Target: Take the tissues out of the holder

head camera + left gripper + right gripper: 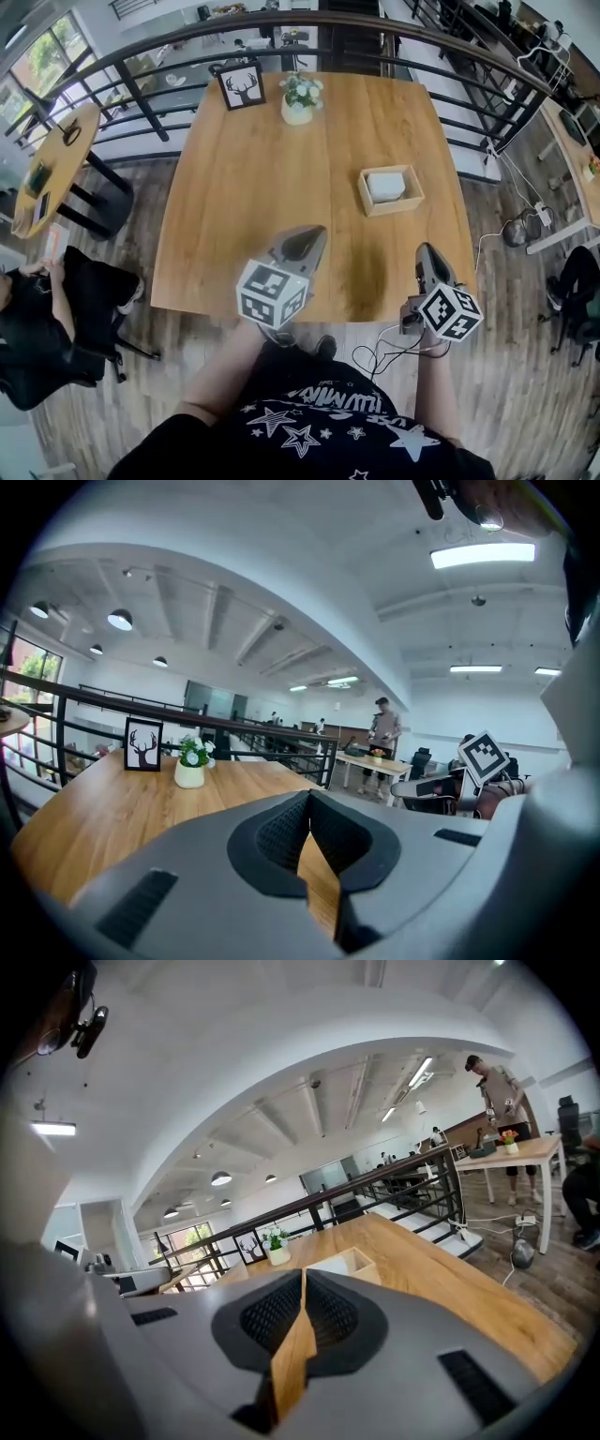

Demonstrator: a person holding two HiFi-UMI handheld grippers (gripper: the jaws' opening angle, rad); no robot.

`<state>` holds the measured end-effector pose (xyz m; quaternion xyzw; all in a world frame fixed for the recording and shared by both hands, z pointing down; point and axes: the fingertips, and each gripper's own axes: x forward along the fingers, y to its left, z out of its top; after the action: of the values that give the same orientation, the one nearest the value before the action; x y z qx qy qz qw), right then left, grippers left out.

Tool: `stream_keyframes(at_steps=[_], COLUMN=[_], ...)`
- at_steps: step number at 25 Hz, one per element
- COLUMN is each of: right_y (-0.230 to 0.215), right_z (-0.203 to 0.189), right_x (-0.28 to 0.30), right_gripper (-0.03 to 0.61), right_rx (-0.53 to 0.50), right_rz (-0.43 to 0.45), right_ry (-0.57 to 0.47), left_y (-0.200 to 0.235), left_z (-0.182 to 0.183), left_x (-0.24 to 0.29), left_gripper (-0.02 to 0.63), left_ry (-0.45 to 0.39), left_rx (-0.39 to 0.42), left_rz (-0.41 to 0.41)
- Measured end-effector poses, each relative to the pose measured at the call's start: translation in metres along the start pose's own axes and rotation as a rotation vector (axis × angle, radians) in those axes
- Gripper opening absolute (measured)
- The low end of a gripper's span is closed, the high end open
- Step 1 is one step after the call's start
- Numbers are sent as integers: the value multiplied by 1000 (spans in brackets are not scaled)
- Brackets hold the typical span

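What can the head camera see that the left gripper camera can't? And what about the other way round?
Only the head view shows the tissue holder with the white tissues in it, and the black shirt with stars on the one holding the grippers. Only the left gripper view shows the ceiling lamps and a person standing far off. Both show the wooden table, the deer picture and the flower pot.

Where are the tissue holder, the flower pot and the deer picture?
tissue holder (395, 208), head view, front wall.
flower pot (296, 113), head view, white pot.
deer picture (242, 85), head view, frame's middle.
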<state>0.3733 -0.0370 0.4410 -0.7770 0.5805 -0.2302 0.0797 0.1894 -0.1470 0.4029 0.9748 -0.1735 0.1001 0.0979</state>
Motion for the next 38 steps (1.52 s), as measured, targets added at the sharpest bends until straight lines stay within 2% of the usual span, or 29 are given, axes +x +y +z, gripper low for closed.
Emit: stream_keyframes(at_steps=[5, 11, 21, 29, 33, 38], right_y=[-18, -11, 2, 8, 0, -20], right_z=[5, 7, 25, 15, 19, 22], right_x=[11, 36, 69, 86, 96, 121], right_gripper=[23, 23, 23, 23, 23, 23], right_rx=[6, 1, -24, -42, -53, -82], right_rz=[24, 27, -45, -61, -50, 3], right_ry=[18, 29, 16, 31, 41, 82], left_y=[-8, 19, 66, 76, 80, 81], left_z=[-2, 3, 22, 9, 10, 5], left_x=[10, 23, 53, 74, 82, 98], left_gripper=[14, 14, 14, 14, 14, 14], left_ry=[9, 0, -12, 7, 13, 23], left_rx=[-3, -18, -22, -61, -57, -48], left_rz=[34, 45, -31, -84, -67, -10])
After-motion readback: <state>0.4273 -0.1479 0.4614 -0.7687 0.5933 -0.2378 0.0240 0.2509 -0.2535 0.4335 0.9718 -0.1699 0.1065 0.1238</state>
